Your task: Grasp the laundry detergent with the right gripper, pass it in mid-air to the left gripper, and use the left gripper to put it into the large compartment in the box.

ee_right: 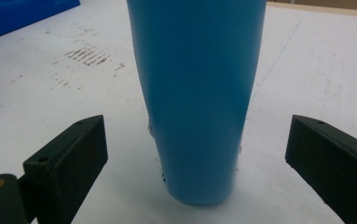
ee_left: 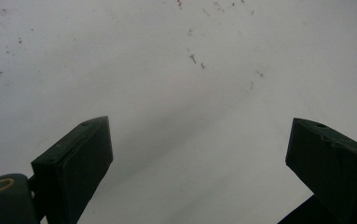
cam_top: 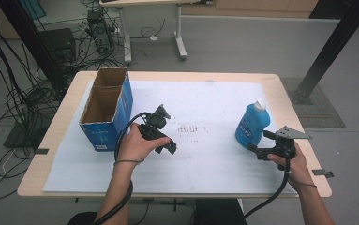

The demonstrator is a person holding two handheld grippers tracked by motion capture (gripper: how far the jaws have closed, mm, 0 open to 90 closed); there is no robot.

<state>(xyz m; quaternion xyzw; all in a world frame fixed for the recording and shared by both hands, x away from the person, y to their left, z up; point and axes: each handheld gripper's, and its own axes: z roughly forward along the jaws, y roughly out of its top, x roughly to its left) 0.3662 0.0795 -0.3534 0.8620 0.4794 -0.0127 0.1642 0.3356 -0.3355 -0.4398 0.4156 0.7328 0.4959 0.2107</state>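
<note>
A blue bottle (cam_top: 250, 123) with a white cap stands upright on the white sheet (cam_top: 214, 159) that covers the table (cam_top: 293, 101), toward its right side. The right gripper (cam_top: 257, 142) is held low just in front of the bottle, its jaws pointing at it. In the right gripper view the bottle (ee_right: 199, 93) rises in the middle between the two black jaws, which are spread wide: each jaw stands clear of the bottle's sides, with white sheet showing in both gaps. The bottle's base sits a little beyond the jaw tips, so the gripper (ee_right: 197, 140) is not touching it.

The left gripper (cam_top: 164, 143) is held by the left hand (cam_top: 137, 143) near the middle of the table, well apart from the bottle, tilted down toward the sheet. In the left gripper view its jaws are also spread wide, with nothing between them but the bare white sheet (ee_left: 176, 93), which carries a few small dark specks.

An open cardboard box (cam_top: 108, 107) with blue sides stands at the left of the table, just beside the left hand; a divider splits it into two compartments. Between the two grippers, a patch of brownish marks (cam_top: 190, 128) stains the sheet. A cable trails from each gripper back along the forearm. Beyond the table, the grey floor holds tangled cables (cam_top: 27, 93) at the left.
</note>
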